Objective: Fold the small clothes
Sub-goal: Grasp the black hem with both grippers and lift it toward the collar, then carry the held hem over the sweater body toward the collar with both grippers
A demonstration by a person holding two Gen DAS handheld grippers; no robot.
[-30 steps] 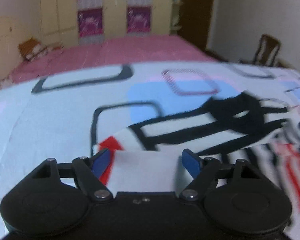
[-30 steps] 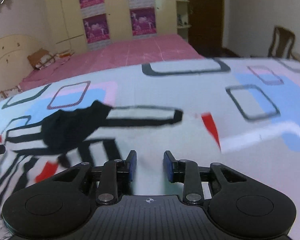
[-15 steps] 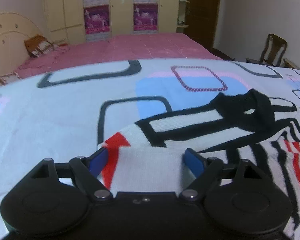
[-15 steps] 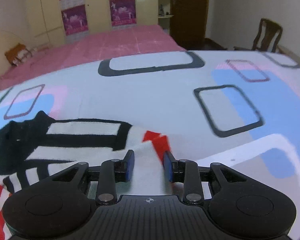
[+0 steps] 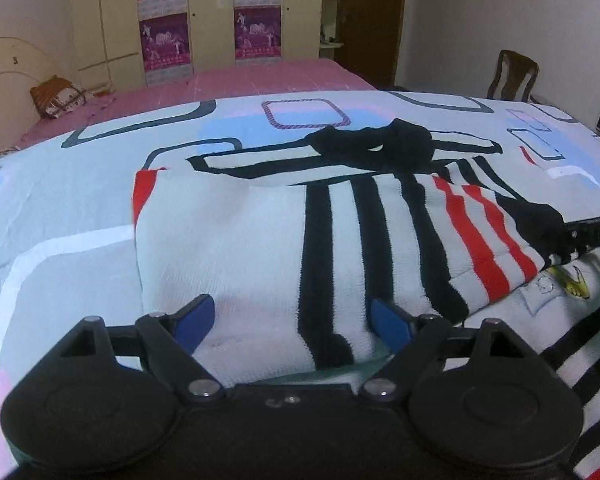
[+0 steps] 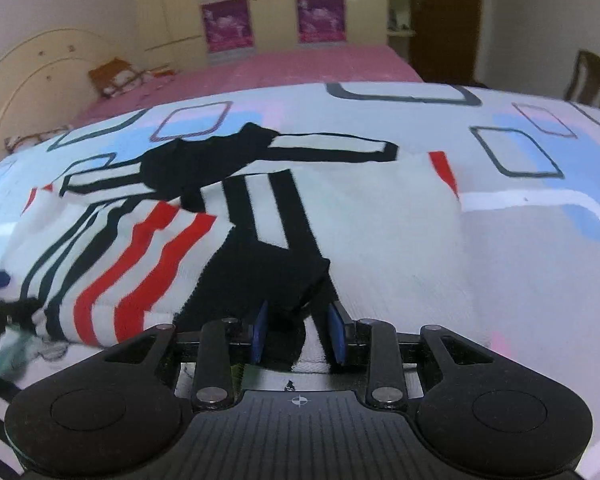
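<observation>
Striped sweater [image 5: 260, 248] perhaps hides right gripper's [image 6: 300, 334] pinch.

Open bedsheet [image 5: 60, 208] lies left and beyond the sweater [image 5: 260, 240], whose bunched black collar [image 5: 372, 148] rises ahead.

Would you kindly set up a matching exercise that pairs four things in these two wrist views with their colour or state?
Things:
1. sweater collar
2. far bed cover
3. left gripper
4. wooden chair

Colour or state:
A. pink
B. jaws wide apart over the sweater
C. black
D. standing by the far wall

Pairs: 1-C, 2-A, 3-B, 4-D
</observation>
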